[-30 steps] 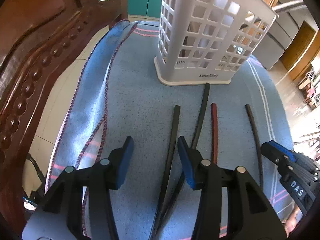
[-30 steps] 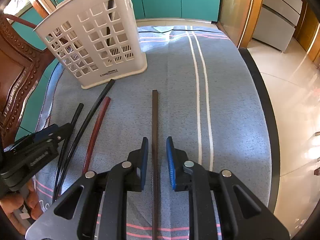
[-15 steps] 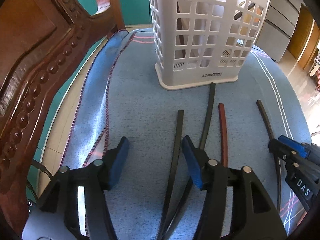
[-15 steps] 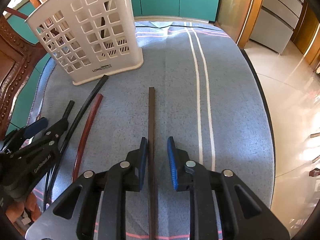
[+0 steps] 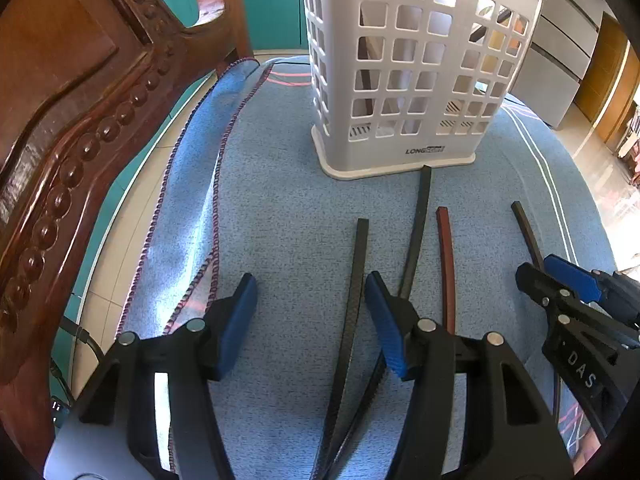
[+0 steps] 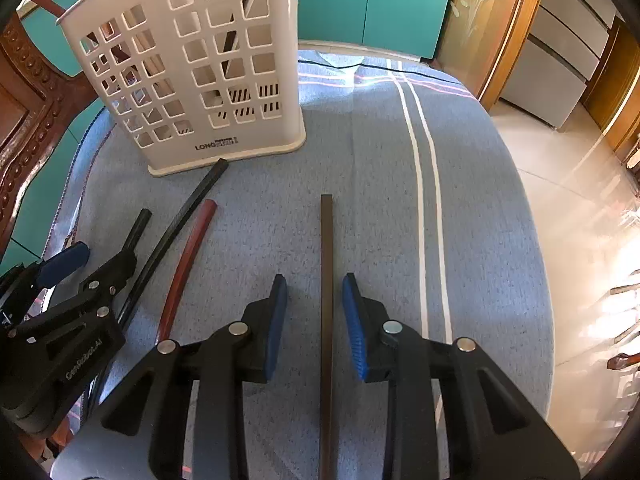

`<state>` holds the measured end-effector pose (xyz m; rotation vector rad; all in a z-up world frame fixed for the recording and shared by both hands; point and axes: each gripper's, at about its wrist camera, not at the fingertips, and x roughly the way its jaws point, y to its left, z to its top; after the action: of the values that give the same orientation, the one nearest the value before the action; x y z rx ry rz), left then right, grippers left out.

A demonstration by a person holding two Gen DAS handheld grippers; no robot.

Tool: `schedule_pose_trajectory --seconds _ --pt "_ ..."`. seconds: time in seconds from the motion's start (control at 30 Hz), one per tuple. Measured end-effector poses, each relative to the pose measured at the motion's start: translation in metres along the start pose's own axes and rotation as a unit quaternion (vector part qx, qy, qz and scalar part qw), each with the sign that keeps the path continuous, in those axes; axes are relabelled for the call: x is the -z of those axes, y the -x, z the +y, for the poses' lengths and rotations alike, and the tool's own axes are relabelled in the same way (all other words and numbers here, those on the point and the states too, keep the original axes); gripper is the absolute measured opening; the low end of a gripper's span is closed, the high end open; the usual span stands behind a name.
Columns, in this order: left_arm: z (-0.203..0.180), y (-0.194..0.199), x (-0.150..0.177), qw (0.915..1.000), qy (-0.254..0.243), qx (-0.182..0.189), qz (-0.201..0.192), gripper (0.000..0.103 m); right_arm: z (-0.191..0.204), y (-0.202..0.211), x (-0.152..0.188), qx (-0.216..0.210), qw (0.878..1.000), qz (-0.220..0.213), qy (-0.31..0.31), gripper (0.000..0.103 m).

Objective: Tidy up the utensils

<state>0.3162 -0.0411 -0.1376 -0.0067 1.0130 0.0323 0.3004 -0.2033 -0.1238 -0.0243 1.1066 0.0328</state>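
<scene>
Several long chopsticks lie on a blue cloth in front of a white lattice basket (image 5: 416,80), also in the right wrist view (image 6: 192,72). My right gripper (image 6: 314,308) is open, its jaws either side of a dark brown chopstick (image 6: 326,264) without touching it. My left gripper (image 5: 310,312) is open wide over the cloth, a black chopstick (image 5: 358,280) between its jaws near the right finger. A second black chopstick (image 5: 418,232) and a red chopstick (image 5: 446,264) lie to the right. The basket holds some sticks, partly hidden.
A carved wooden chair back (image 5: 80,120) stands close on the left. The table's rounded edge (image 6: 548,280) drops to a tiled floor on the right. Teal cabinets (image 6: 372,0) stand behind the basket.
My right gripper has opened wider around the dark brown chopstick. Both grippers have moved slightly closer to the basket.
</scene>
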Motion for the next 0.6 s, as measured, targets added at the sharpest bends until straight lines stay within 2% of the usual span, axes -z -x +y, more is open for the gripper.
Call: schedule_pose_trajectory --seconds 0.6 --pt "0.0003 0.0008 0.0004 1.0 -0.001 0.0 -0.001 0.058 -0.0019 -0.0058 -0.0079 0.003 1.0 -0.012 -0.001 0.029"
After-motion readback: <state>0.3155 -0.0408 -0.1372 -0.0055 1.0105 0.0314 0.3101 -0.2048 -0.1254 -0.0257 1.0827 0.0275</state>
